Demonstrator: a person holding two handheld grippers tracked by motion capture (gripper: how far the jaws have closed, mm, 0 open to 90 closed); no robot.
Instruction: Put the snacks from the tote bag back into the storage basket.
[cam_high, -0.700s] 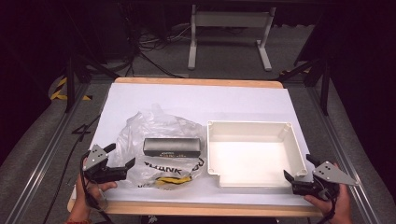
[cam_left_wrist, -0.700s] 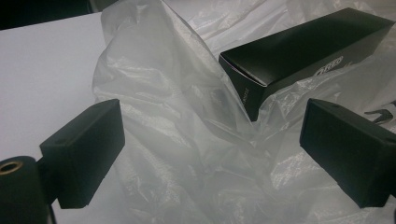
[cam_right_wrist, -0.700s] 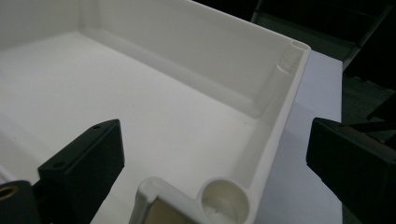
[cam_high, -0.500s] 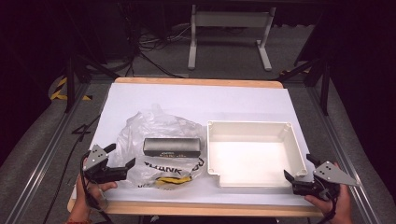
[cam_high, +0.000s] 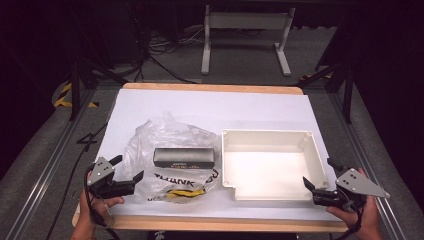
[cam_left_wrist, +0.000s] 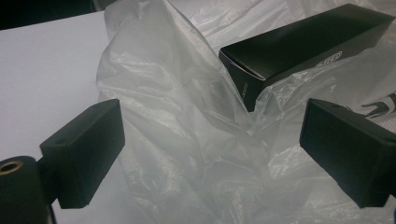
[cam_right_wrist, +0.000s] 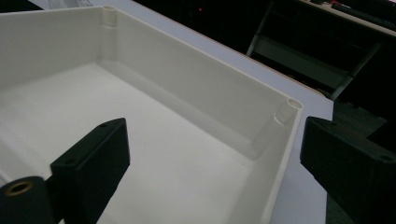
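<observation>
Both claws sat wide open, holding nothing: left claw (cam_high: 127, 176) at the plastic bag (cam_high: 170, 150) near the bench's (cam_high: 210, 102) front-left corner, right claw (cam_high: 315, 180) by the white tray (cam_high: 272, 165). Grabbing only film could've let the black box (cam_high: 184, 157) slide out. The left gripper view showed crumpled film between its jaws, which the high view couldn't.
</observation>
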